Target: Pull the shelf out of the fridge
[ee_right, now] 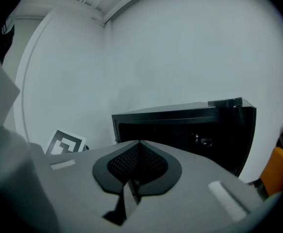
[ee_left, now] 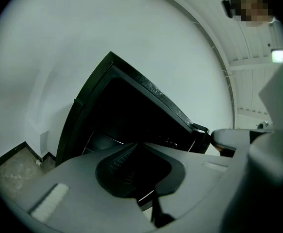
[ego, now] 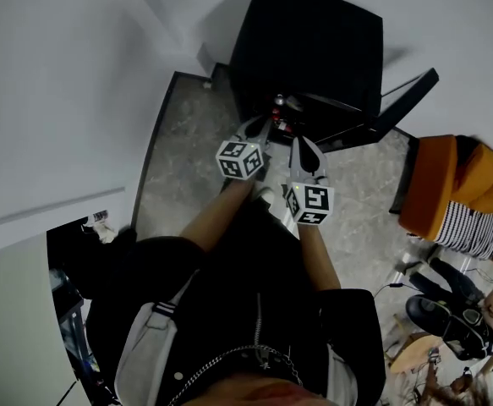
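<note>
Clearly, square markers on closed left gripper, right gripper

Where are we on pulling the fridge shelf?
Done: the fridge door stands open. In hand: the left tongs and right tongs are both shut and empty, held in front of the opening and touching nothing. Left: the whole pull, meaning open the tongs, grip the shelf and draw it out. No shelf shows outside the dark interior, and it is hard to make out inside.
</note>
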The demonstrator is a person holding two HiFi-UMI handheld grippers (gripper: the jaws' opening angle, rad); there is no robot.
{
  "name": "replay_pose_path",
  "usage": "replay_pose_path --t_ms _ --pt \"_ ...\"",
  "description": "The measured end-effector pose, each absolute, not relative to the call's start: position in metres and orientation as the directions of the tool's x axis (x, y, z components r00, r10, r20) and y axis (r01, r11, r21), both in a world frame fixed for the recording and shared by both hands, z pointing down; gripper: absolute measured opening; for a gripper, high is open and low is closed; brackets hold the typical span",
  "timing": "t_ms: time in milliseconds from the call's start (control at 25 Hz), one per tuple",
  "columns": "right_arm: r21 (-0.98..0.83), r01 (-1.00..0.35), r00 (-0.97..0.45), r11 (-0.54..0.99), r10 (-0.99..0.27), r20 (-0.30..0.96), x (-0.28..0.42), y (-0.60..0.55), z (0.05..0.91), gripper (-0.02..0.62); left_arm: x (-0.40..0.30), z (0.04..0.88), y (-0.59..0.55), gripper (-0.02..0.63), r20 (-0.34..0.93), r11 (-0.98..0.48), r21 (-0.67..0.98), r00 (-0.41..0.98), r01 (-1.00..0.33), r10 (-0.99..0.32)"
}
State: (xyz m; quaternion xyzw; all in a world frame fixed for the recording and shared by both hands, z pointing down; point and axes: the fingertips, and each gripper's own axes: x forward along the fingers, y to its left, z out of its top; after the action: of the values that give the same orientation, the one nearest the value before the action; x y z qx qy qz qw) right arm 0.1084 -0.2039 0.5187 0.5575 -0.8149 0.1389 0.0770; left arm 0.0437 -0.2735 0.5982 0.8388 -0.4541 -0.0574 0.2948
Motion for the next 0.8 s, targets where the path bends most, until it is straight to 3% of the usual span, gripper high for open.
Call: replay_pose_path --t_ms 320,800 --pt "-0.106 -0.927 -0.375 0.361 -0.867 0.327 0.113 -0.216 0.533 0.002 0.039 0.619 -0.319 0.018 0.109 -0.257 0.774 0.522 -0.579 -0.846" --pt "-0.076 -0.941 -0.332 0.329 -0.86 0.387 0.134 -0.207 0.546 0.002 0.043 0.644 -0.357 0.144 -0.001 -0.152 0.937 0.432 -0.315 -0.902"
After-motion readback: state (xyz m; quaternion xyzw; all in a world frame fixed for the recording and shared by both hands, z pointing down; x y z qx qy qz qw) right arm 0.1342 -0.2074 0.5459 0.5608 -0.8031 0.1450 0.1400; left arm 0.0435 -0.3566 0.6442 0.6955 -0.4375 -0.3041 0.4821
